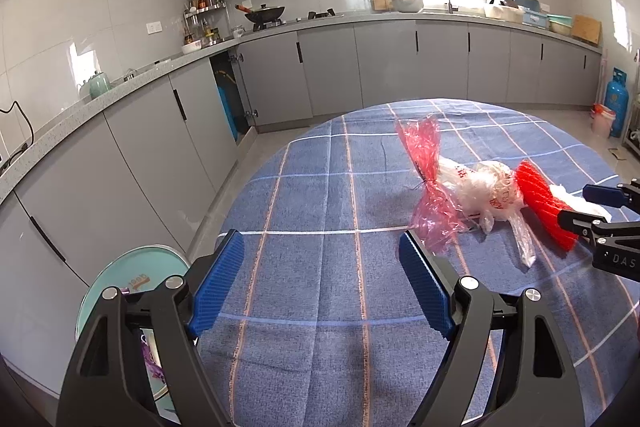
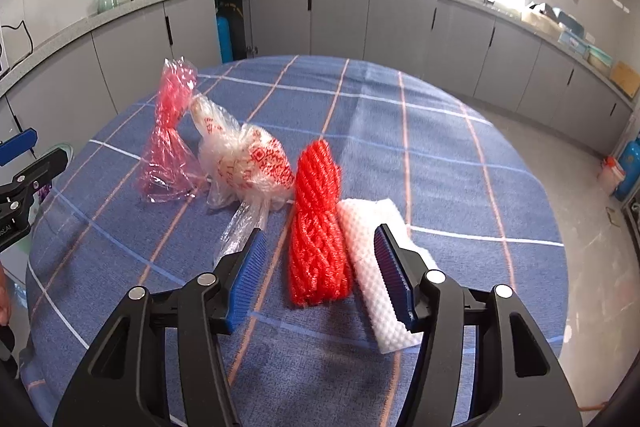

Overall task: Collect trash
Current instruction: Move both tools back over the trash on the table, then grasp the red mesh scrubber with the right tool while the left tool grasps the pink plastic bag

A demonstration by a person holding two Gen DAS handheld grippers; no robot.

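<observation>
Now reaching for trash on blue checked tablecloth [image 2: 440, 131].
Right gripper [image 2: 320, 267] fingers spread, straddling red foam net sleeve [image 2: 318, 227]; left gripper [image 1: 324, 283] spread, empty — centre before pinching.

Both wrist cameras are looking down along their fingers across the blue checked tablecloth [image 1: 320, 195], sharing its trash pile [image 2: 248, 163].

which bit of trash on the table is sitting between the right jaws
The red foam net: it lies between the open right jaws, untouched. The white foam net passes under one jaw; both plastic bags sit farther away.
</observation>
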